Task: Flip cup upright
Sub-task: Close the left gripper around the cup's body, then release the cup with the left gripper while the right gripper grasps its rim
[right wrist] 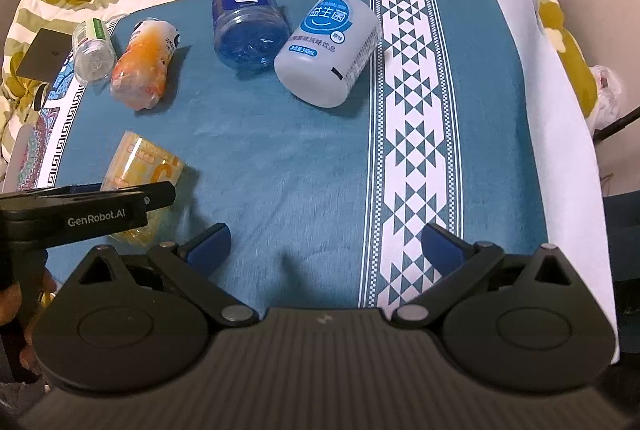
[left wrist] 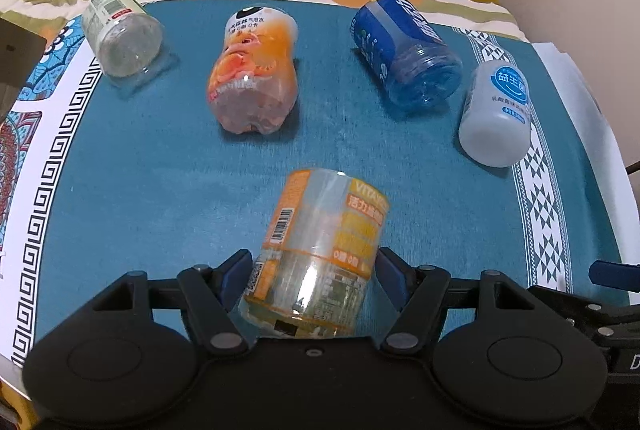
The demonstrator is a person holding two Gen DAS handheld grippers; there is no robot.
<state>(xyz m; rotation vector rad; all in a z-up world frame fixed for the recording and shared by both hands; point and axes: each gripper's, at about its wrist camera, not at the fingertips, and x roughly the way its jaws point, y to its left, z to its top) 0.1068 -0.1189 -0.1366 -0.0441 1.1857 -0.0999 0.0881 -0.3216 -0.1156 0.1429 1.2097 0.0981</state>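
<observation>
Item: clear cup with orange label, lying on its side at the near part of the teal cloth, clamped between the blue pads of the left hand-held gripper. Right hand-held gripper: released, jaws spread wide over bare cloth, grasping nothing. Also lying on their sides farther back: clear green-label cup, orange-pink cup, blue cup, white cup.

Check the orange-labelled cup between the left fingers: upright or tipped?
Tipped. The orange-labelled cup leans with its base toward the camera, the left gripper closed on its sides.
</observation>
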